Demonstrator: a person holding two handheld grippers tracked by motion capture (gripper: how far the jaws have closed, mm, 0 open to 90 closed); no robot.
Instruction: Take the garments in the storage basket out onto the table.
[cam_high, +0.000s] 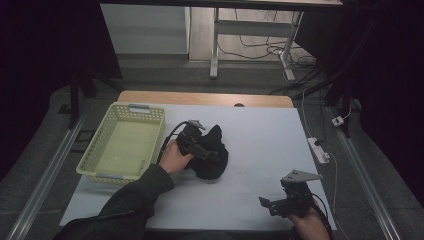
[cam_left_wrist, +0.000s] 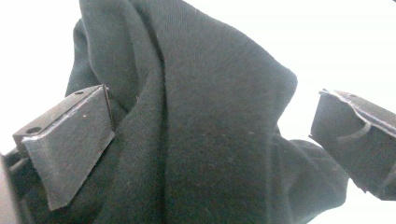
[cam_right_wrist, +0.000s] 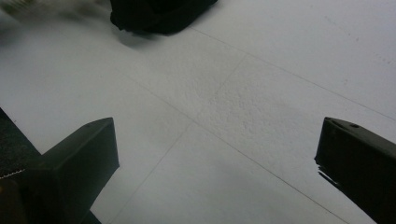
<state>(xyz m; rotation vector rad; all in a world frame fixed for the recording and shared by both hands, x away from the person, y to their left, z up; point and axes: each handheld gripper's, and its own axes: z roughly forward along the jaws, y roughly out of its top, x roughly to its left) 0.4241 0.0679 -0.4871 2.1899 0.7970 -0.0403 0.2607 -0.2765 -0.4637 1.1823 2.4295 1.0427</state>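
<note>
White paper covers the table (cam_high: 250, 135). Nearest the person, the right gripper (cam_high: 272, 205) hangs over its bare near right corner, jaws wide, nothing between them. Farther in — mid-table — the left gripper (cam_high: 207, 152) sits at a black cloth (cam_high: 212, 155), jaws spread with a fold between, not pinched. Left of it stands a green basket (cam_high: 122, 142).

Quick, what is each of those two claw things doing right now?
Left gripper: open, jaws wide around a fold of the black cloth, not clamped.
Right gripper: open, holding nothing, above the white table.
</note>
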